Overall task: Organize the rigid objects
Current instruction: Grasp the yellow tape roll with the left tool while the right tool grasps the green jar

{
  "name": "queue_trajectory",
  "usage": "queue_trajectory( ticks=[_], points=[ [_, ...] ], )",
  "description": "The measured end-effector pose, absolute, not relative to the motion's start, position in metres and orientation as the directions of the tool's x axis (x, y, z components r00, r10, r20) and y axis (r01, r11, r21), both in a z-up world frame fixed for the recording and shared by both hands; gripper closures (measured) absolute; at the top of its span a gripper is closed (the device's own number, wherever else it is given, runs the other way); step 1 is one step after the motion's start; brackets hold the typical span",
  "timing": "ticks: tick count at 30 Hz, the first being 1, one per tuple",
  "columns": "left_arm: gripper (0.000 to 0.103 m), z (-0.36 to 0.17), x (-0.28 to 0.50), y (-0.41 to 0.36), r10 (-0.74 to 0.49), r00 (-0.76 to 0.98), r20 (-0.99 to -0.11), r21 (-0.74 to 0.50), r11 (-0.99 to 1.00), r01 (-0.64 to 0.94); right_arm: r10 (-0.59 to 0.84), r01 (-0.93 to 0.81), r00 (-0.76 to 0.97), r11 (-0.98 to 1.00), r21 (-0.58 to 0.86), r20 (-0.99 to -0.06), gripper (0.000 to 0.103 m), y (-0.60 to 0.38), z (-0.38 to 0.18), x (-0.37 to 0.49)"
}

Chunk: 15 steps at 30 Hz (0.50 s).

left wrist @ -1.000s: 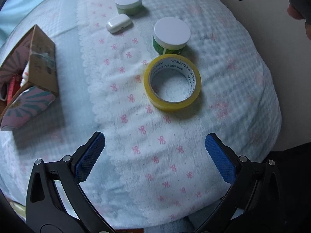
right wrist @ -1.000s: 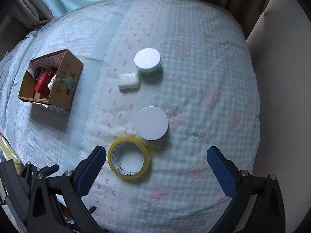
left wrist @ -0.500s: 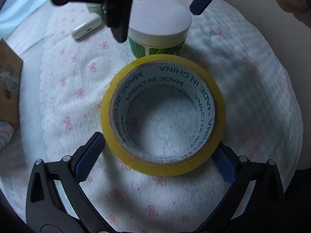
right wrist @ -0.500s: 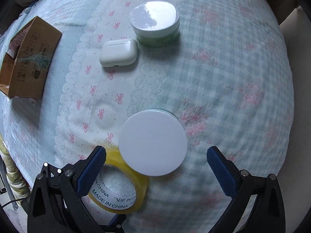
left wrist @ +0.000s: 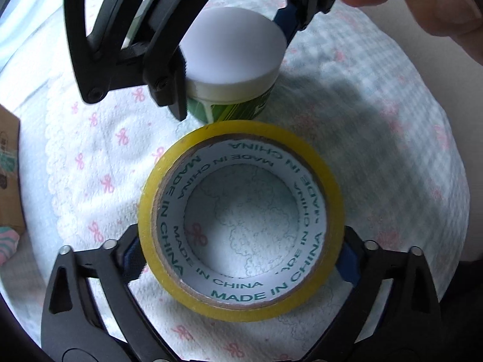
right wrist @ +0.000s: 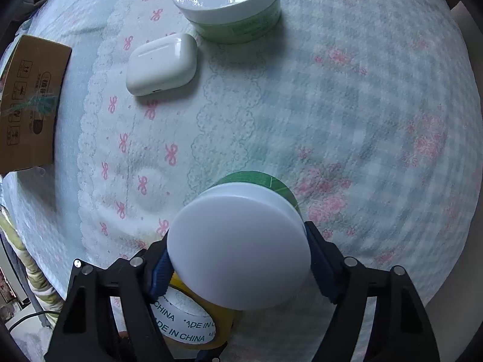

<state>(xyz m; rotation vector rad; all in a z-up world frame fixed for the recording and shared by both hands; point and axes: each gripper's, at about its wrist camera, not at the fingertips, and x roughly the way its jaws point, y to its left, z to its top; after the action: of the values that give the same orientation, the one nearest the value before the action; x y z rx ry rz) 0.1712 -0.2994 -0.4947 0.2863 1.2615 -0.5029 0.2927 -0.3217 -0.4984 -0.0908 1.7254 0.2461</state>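
Observation:
A yellow tape roll (left wrist: 241, 229) lies flat on the patterned cloth between my left gripper's (left wrist: 241, 256) fingers, which press its sides. Just beyond it stands a green jar with a white lid (left wrist: 232, 69). My right gripper (right wrist: 238, 262) is closed on that jar (right wrist: 238, 253) at lid height; in the left wrist view it (left wrist: 232, 60) reaches in from above. The tape roll (right wrist: 187, 325) shows under the right gripper. A white earbud case (right wrist: 163, 63) and a second green jar with a white lid (right wrist: 232, 3) lie farther back.
A cardboard box (right wrist: 27, 99) stands at the left on the blue checked cloth (right wrist: 362, 105); its corner also shows in the left wrist view (left wrist: 9, 181). A hand (left wrist: 422, 3) holds the right gripper at the upper right.
Both grippers moved forward and down. The left closed onto the tape roll. The right came over the near jar and closed on it.

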Motion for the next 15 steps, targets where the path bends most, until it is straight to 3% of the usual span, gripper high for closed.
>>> queue_trajectory(
  ticks=[15],
  points=[
    [0.007,-0.483,0.175,-0.291,-0.186,0.217,-0.958,-0.059,0.871,0.488,0.077,-0.193,-0.178,0.975,0.111,-0.981,0.032,-0.325,-0.486,0.299]
  ],
)
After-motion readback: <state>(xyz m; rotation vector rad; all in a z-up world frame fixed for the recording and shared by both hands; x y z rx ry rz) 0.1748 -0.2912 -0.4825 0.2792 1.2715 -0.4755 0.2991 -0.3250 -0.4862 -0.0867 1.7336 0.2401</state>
